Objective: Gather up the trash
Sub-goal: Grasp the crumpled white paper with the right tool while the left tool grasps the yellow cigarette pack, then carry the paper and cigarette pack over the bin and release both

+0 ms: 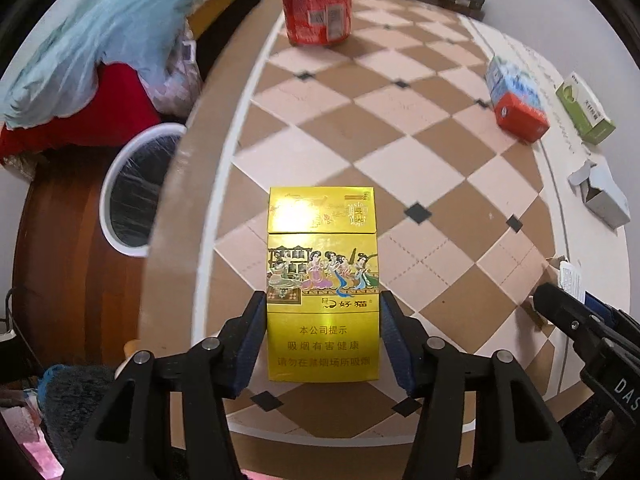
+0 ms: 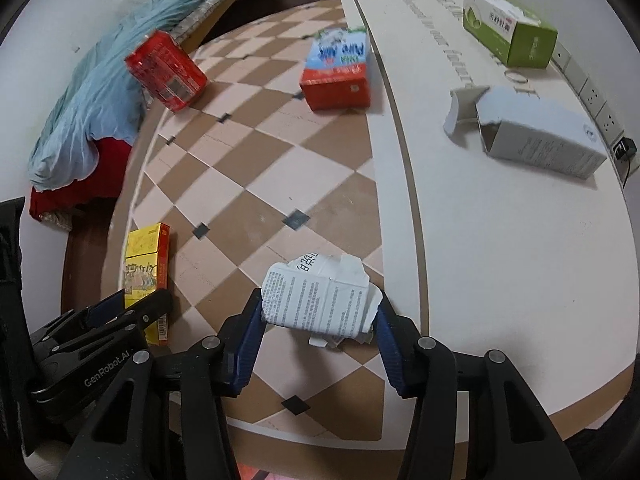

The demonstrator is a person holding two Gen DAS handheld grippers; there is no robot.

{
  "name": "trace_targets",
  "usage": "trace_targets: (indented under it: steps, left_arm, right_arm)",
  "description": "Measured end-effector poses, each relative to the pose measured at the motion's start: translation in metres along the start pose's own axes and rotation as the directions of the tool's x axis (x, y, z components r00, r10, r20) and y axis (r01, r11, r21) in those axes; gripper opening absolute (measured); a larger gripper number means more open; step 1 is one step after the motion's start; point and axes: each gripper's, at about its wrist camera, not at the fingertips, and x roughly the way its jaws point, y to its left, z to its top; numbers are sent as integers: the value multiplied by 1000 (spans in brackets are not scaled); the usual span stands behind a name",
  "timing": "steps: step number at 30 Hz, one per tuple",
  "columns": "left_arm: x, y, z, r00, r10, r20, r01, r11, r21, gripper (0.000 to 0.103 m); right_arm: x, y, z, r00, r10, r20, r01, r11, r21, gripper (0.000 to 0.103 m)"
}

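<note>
- A table (image 2: 500, 260) carries the scene: one half is a diamond check of tan and pale pink with small black squares, the other a plain cream band bearing faint printed lettering, split by a thin brown stripe.
- Beside the table's left edge stands a bed with a rumpled pale blue sheet (image 2: 92, 108) over a red cover (image 1: 120, 108); on the wooden floor below that edge sits a white-rimmed bin (image 1: 136, 192) lined with a dark bag.
- Along the wall past the table's right edge runs a row of wall sockets (image 2: 592, 96).
- The left gripper (image 1: 323, 334) has its blue-padded fingers (image 1: 252, 336) pressed to both long sides of a yellow cigarette pack (image 1: 322, 280), printed with robed figures and Chinese text, near the table's near-left edge.
- The right gripper (image 2: 320, 320) is clamped on a crumpled printed paper (image 2: 320, 296), white with dense black text, at the near edge close to the brown stripe.
- A red can (image 2: 166, 72) stands toward the far-left corner.
- A red-and-blue milk carton (image 2: 338, 72) lies on its side far across the check, just beside the stripe.
- A green-and-white box (image 2: 508, 28) rests near the far-right corner; an opened grey-white box (image 2: 536, 136), flap torn up, lies on the cream band nearer the right edge.
</note>
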Motion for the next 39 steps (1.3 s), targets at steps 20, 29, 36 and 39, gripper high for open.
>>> trace_targets:
  steps: [20,29,36,39]
  left_arm:
    - [-131,167,81,938,130,321,-70,979,-193,52]
    - [-37,286,108,985,82,152,-23,935,-353,52]
    - [36,336,129,998,-54,41,66,908,-414,52]
    - [55,348,137,997,-71,17,72,902,-425,52]
  right_arm:
    - [-15,204,94,968,247,50,-222,929,-296,54]
    - [93,318,123,964,238,-118,-266,884,-384,54]
    - [181,366,131,967,157,-202,-230,878,-419,54]
    - [210,375,132,963,140,-229,-227,880,-417,54]
